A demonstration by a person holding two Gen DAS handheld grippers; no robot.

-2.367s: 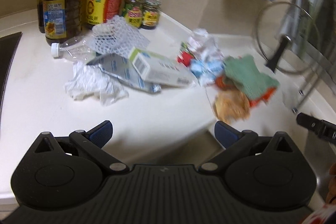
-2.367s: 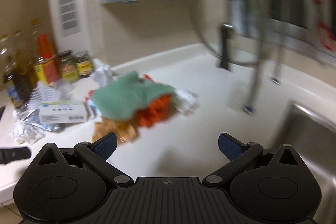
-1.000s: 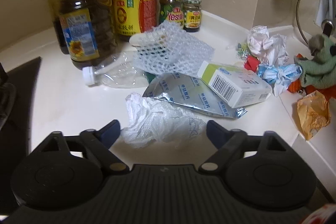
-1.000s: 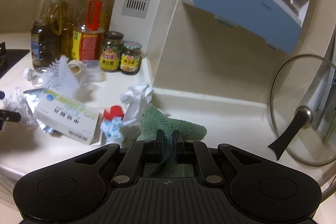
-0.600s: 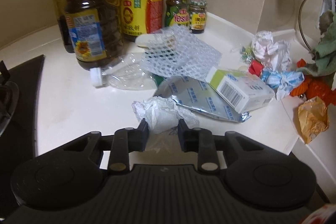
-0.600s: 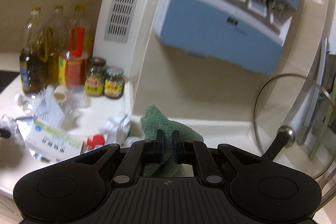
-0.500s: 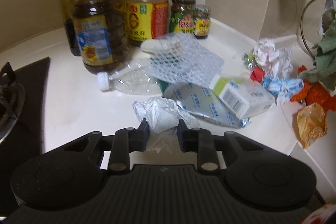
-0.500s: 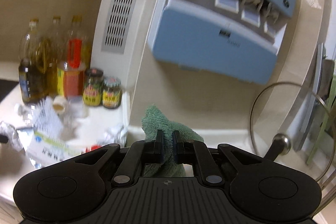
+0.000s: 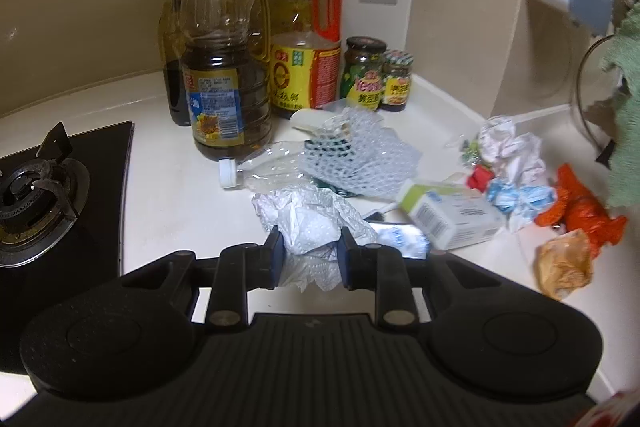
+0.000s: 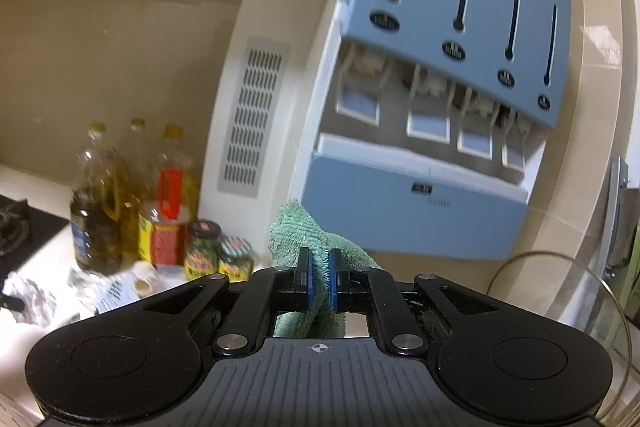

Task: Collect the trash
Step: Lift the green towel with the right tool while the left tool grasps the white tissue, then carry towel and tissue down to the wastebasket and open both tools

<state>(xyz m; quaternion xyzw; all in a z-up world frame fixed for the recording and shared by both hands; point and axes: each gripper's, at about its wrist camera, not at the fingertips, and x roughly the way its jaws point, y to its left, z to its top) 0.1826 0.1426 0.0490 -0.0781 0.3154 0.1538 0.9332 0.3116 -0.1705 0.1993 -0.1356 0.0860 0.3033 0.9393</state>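
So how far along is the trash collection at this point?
Early. No bin is in view and nothing looks collected yet. In hand: the left gripper is shut on the crumpled white paper, the right gripper on the green cloth. Left on the counter: the clear bottle, foam netting, carton and orange wrapper.

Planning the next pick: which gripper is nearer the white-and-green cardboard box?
Left. The left gripper, holding crumpled tissue, hangs just beside the box; the right gripper is raised well above it.
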